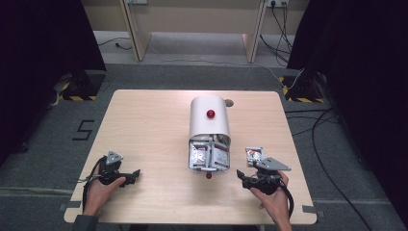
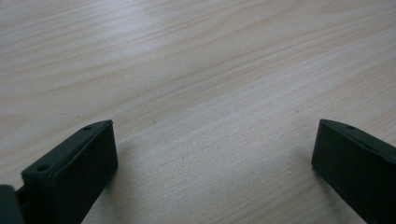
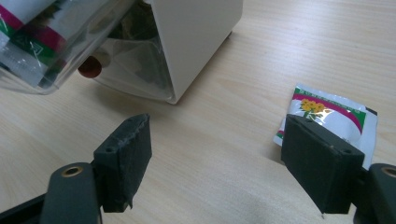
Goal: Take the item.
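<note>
— While the high view shows the white dispenser (image 1: 209, 118) mid-table, where's the sachet (image 1: 253, 154)?
— Lying flat on the table (image 1: 144, 125) just right of it, touching nothing, by the right gripper (image 1: 244, 177).
— And closer?
— The right gripper view shows its flower print (image 3: 312, 106) and jaws apart, nothing between them. The left gripper (image 2: 212, 154), near left, stands open over bare wood.

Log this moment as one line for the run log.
left gripper: open, empty, over table | right gripper: open, empty | sachet: on table beside dispenser | dispenser drawer: out, sachets inside
</note>
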A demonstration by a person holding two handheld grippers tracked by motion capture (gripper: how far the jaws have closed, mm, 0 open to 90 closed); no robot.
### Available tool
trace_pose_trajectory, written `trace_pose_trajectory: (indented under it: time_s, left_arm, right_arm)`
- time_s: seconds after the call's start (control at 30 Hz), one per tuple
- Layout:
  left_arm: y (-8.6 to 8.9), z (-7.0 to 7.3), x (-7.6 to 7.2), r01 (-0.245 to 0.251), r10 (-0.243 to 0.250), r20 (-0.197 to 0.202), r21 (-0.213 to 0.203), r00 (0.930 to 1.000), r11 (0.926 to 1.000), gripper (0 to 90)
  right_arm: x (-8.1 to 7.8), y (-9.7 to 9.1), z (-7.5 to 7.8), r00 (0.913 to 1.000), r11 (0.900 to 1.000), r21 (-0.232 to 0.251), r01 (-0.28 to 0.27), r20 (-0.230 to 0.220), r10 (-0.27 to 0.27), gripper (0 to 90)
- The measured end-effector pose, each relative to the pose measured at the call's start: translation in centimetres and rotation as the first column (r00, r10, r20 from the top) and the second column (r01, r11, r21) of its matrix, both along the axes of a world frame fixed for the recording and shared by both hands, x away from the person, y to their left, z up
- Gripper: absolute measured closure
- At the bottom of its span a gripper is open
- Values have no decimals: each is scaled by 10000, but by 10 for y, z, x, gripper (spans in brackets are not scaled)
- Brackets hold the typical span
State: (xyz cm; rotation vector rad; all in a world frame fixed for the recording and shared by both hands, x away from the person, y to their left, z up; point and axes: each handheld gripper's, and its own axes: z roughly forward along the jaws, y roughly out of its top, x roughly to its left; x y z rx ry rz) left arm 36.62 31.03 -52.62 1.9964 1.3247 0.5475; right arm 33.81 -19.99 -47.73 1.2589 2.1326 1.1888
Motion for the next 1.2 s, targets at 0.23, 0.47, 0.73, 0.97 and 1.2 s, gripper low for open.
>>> trace_pose_trajectory:
  time_s: [0.23,0.47,0.73,0.97,1.2]
  left_arm:
    - [0,0,0,4,-4,1,1,10000,10000,0]
    - [0,0,0,1,-1,3,-4,10000,10000,0]
    - [0,0,0,0,0,2,-1,10000,10000,0]
    - [0,0,0,0,0,4,-4,10000,10000,0]
    - [0,0,0,5,-5,0,6,10000,10000,0]
  right_arm:
    - [-3,1,-2,10000,10000,34,-9,24,9,221]
    - [-7,2,-4,10000,10000,74,-54,61,53,209]
    - [-11,3,-6,9999,10000,38,-78,66,78,208]
    - [-15,2,-6,10000,10000,70,-70,65,70,207]
    - [-20,3,-7,9999,9999,23,-139,78,139,206]
